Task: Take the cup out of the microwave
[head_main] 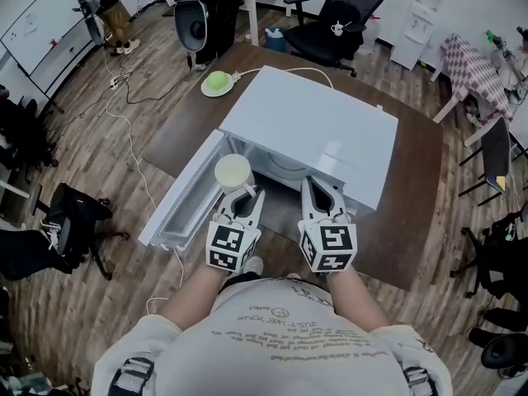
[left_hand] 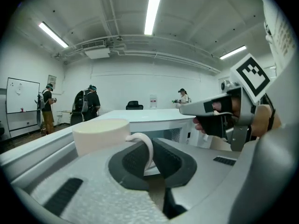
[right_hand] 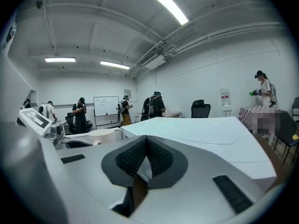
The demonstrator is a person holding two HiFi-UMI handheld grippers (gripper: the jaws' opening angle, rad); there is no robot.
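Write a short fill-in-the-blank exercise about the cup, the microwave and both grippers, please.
1. The left gripper is shut on the cup by its ____.
2. The door of the microwave stands ____.
3. The right gripper is shut and holds ____.
Missing words: handle; open; nothing.

I'm working in what looks like an office used as a lab or test room. A whiteboard (head_main: 37, 23) hangs on the wall, and black swivel chairs (head_main: 338, 19) stand on a wood-plank floor (head_main: 99, 304). Overhead I see long strip lights (left_hand: 154, 8) and bare pipes (left_hand: 163, 45). A microwave (head_main: 322, 130) sits on a plain brown table (head_main: 412, 205) mid-room. Loose cables (head_main: 132, 139) trail over the floor, and people (left_hand: 88, 104) with backpacks stand near the far wall.
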